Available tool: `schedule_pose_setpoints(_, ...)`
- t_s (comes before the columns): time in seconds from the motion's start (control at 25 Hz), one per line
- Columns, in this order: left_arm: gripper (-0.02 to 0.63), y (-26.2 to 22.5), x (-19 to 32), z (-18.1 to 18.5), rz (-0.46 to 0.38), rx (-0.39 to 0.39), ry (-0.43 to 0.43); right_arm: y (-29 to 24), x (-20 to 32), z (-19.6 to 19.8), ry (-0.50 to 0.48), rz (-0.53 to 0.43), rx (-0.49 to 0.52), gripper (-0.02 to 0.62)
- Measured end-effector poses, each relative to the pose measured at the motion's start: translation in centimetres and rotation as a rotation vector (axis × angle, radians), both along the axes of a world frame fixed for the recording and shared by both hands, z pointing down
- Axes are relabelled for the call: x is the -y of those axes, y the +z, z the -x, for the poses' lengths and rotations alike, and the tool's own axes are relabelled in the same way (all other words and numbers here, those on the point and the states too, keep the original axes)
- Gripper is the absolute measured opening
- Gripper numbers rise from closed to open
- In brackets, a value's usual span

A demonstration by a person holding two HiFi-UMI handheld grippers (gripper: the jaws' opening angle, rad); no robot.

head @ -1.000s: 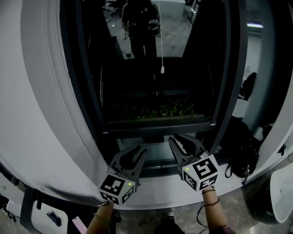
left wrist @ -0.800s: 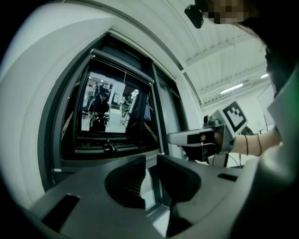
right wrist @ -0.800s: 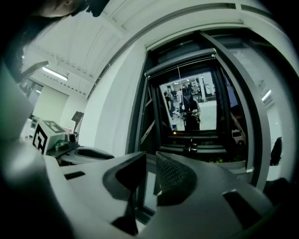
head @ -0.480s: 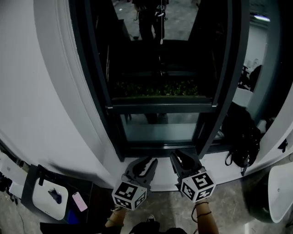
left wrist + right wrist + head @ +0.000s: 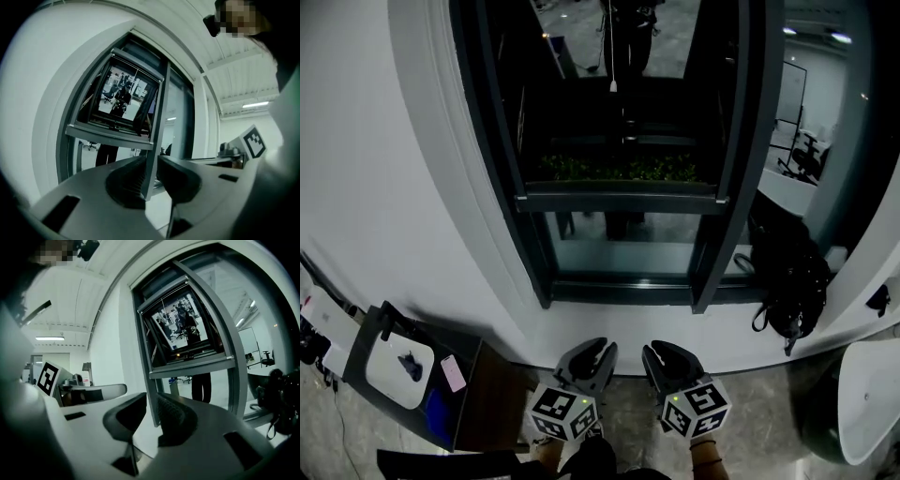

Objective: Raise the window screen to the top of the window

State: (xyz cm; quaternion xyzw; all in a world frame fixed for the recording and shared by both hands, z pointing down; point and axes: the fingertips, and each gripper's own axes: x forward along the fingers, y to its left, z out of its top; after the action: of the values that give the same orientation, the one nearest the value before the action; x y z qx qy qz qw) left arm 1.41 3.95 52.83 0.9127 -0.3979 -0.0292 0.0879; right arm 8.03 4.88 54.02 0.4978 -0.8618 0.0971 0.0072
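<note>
Head view: both grippers are held low at the bottom edge, side by side and well short of the window. The left gripper (image 5: 596,349) and right gripper (image 5: 656,352) point up toward the white sill (image 5: 675,323) but touch neither it nor each other.

We note the window screen (image 5: 581,131) as a dark panel inside the dark window frame (image 5: 492,141). Its bottom bar (image 5: 619,199) runs level across the opening, partway up, with a strip of bare glass (image 5: 623,255) between it and the sill. A thin pull cord (image 5: 612,56) hangs down in front of the screen near its middle, its white end above the bar.

Left gripper view: the fingers (image 5: 126,180) stand a narrow gap apart and pinch nothing — only the upright of the frame shows beyond them.

Right gripper view: the fingers (image 5: 176,416) are likewise slightly parted and empty, with the bar (image 5: 192,366) seen far ahead and above.

Also on record: a black backpack (image 5: 787,281) rests on the sill at the right of the frame. At lower left, a dark table (image 5: 478,394) carries a white device (image 5: 394,361) and a phone (image 5: 451,372).
</note>
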Motion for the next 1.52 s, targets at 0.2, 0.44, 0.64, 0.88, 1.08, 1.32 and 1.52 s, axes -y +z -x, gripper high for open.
schedule_pose_setpoints(0.2,0.074,1.1,-5.5,-2.6,0.006,0.017,-0.005,1.3,-5.2,-1.2,-0.011,0.014,0.020,0.067)
schedule_pose_setpoints(0.44,0.074,2.3,-10.1,-3.3,0.041,0.001,-0.029,1.9,-9.3,-2.4,-0.004,0.028,0.027,0.067)
schedule_pose_setpoints(0.64,0.074,3.0,-12.8,-3.5,0.056,0.004,-0.037,2.1,-11.9,-2.0,-0.015,0.026,0.016,0.067)
schedule_pose_setpoints(0.88,0.074,3.3,-15.2,-3.0,0.056,0.017,-0.036,2.3,-14.1,-0.6,-0.028,0.014,-0.003,0.067)
schedule_pose_setpoints(1.08,0.074,3.4,-16.7,-2.0,0.059,0.019,-0.040,2.5,-15.3,0.1,-0.025,0.022,0.014,0.067)
schedule_pose_setpoints(1.32,0.074,3.9,-18.1,-0.9,0.075,0.005,-0.049,3.0,-16.4,1.0,-0.029,0.031,-0.001,0.066)
schedule_pose_setpoints(1.52,0.074,4.2,-18.9,-0.3,0.077,0.003,-0.057,3.3,-17.2,1.5,-0.037,0.036,-0.004,0.066)
